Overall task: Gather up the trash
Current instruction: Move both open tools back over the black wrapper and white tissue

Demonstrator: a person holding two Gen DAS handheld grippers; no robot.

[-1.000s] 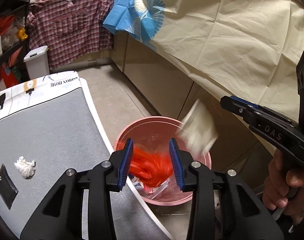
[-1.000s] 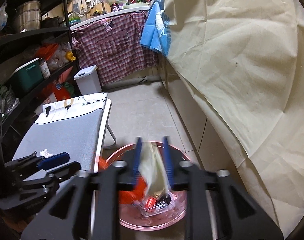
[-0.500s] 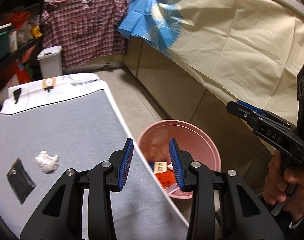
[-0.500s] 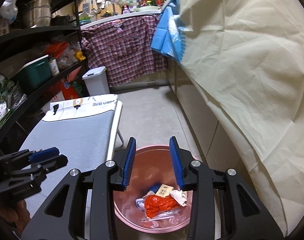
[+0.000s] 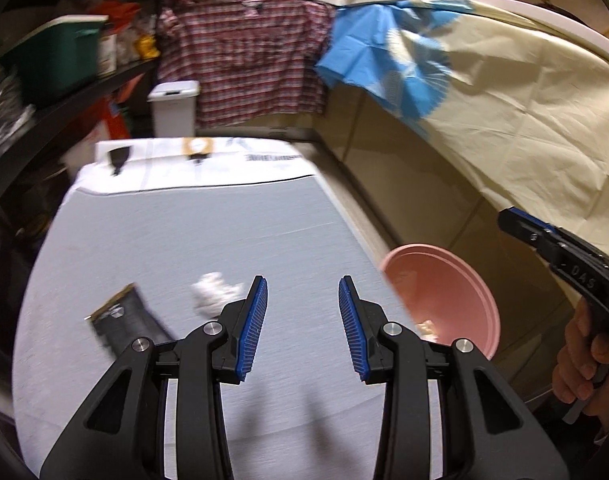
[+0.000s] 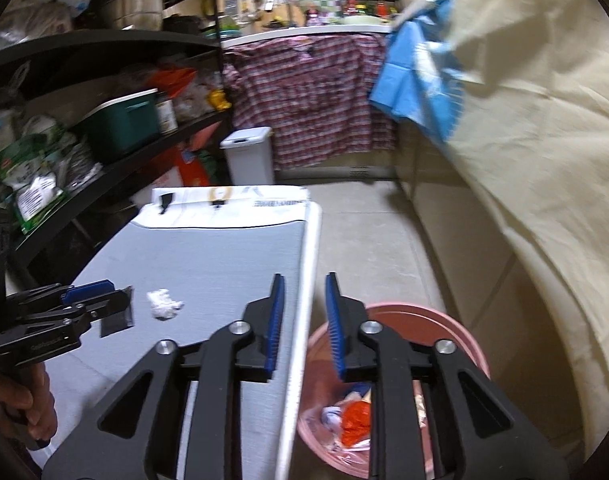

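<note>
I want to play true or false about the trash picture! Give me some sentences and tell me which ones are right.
1. The pink bucket stands on the floor beside the grey board. True.
2. The white crumpled tissue is already in the bucket. False: it lies on the grey board.
3. The left gripper is holding the black packet. False: its jaws are open and empty, and the packet lies on the board.
4. Something orange lies inside the bucket. True.
5. The right gripper holds nothing. True.
</note>
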